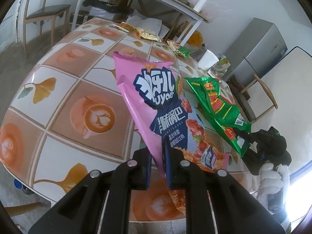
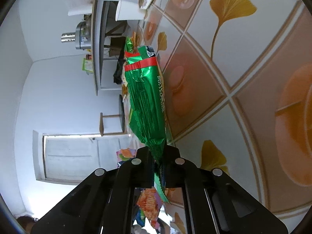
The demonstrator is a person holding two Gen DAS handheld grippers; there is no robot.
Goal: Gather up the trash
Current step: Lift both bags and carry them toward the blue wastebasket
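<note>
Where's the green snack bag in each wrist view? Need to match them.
Left wrist: green snack bag right of centre, beside the pink snack bag, its lower corner pinched by the right gripper.
Right wrist: same bag dead centre, running up from the closed right gripper.
Shared landmark: white paper cup on the ginkgo-leaf tablecloth.

On the pink snack bag point(image 1: 156, 105), large white characters over the Latin letters "uyaer" are printed on a dark blue patch, with further white Chinese lines beneath. "80%" is printed on the green snack bag point(image 1: 216, 105); its small print cannot be read.
</note>
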